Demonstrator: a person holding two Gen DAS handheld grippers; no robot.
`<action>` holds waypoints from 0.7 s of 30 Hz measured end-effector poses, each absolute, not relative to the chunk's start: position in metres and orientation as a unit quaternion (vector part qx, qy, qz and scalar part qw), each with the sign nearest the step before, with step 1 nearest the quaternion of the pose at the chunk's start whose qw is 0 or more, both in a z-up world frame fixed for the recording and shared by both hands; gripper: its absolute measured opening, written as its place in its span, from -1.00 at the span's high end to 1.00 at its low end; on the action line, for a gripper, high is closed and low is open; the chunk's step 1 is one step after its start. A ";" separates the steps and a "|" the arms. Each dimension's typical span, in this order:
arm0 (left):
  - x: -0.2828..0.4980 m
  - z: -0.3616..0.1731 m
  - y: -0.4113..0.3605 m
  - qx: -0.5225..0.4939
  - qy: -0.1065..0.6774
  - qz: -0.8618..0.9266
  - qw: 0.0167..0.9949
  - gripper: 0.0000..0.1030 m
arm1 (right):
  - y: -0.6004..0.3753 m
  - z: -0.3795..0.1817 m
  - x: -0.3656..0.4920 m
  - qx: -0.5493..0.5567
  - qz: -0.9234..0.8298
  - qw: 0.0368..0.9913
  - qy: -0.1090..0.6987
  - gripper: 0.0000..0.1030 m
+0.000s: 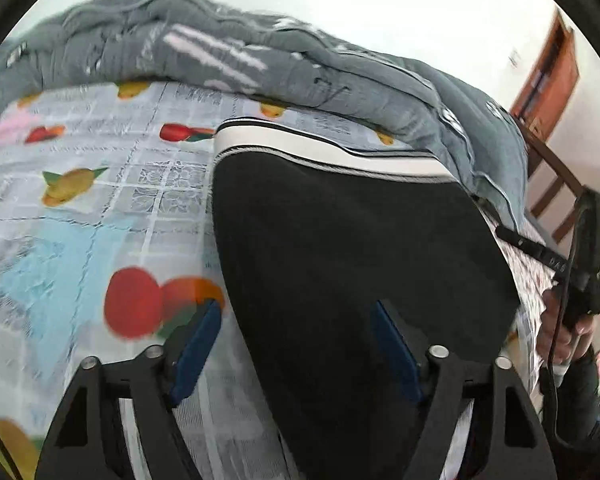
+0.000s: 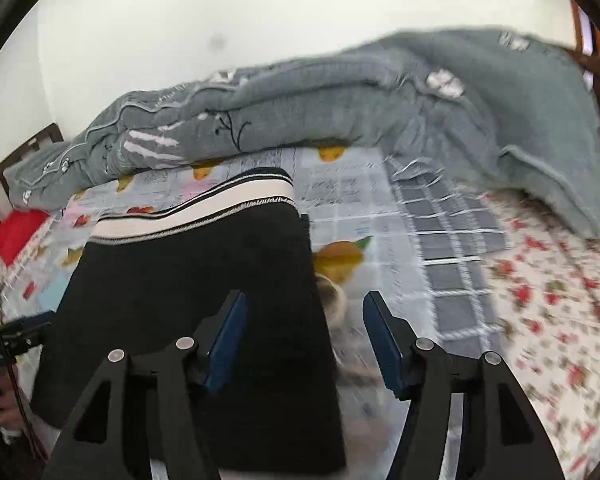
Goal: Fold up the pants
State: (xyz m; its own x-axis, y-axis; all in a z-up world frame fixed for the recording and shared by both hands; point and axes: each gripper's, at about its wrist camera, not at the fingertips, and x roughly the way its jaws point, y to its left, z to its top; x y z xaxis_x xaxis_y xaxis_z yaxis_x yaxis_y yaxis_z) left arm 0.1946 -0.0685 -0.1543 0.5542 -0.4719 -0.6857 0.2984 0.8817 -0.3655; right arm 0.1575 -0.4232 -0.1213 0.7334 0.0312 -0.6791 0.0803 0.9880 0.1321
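Black pants with a white, black-striped waistband lie flat on the bed, waistband at the far end. My left gripper is open above the pants' left edge, holding nothing. In the right wrist view the pants lie left of centre with the waistband far. My right gripper is open above the pants' right edge, empty. The right gripper also shows at the far right of the left wrist view, the left gripper at the far left of the right wrist view.
A fruit-print sheet covers the bed. A rumpled grey quilt lies along the far side by the white wall. A grey checked cloth and a floral sheet lie to the right. A wooden bed rail stands at the right.
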 end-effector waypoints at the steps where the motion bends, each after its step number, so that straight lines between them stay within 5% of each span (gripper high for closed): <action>1: 0.201 -0.159 -0.069 -0.106 0.424 -0.219 0.872 -0.23 | -0.426 -0.128 0.172 0.084 -0.013 0.921 0.381 -0.16; 3: 0.219 -0.176 -0.071 -0.123 0.449 -0.228 0.855 -0.21 | -0.428 -0.142 0.190 0.094 -0.014 0.910 0.404 -0.15; 7: 0.239 -0.190 -0.068 -0.180 0.456 -0.258 0.832 0.17 | -0.428 -0.156 0.201 0.087 -0.010 0.912 0.400 -0.10; 13: 0.246 -0.184 -0.057 -0.202 0.447 -0.272 0.828 0.64 | -0.414 -0.149 0.201 0.088 -0.002 0.907 0.412 0.51; 21: 0.241 -0.167 0.027 -0.202 0.445 -0.238 0.839 0.71 | -0.334 -0.135 0.173 0.077 0.066 0.906 0.412 0.59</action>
